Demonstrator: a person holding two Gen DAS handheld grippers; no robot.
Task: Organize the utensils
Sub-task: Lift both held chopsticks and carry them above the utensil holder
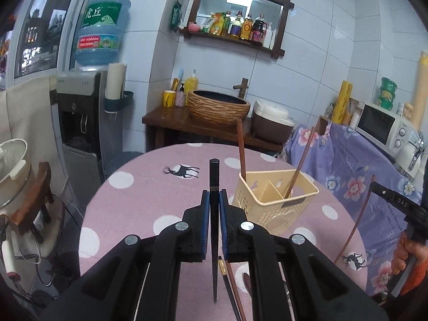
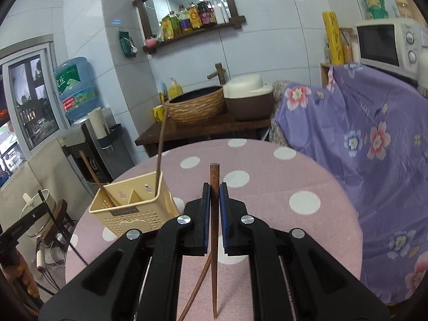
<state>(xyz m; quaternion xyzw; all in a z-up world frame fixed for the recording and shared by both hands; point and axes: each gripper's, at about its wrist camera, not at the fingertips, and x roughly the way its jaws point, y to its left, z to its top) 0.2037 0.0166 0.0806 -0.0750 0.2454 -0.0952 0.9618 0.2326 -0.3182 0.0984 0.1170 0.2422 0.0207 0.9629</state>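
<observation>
Both grippers up over the pink dotted table (image 1: 149,195), each clamped on one chopstick.

L gripper (image 1: 213,200) grips a black chopstick (image 1: 214,214), long axis straight along the fingers, blunt end fwd, tip back toward the wrist. R gripper (image 2: 213,195) pinches a brown chopstick (image 2: 214,214) the same way, thick end fwd. Cream caddy (image 1: 275,200) sits on the table w/ two brown sticks (image 1: 242,152) standing tilted in separate compartments. More sticks (image 1: 235,289) lie flat under L gripper.
</observation>
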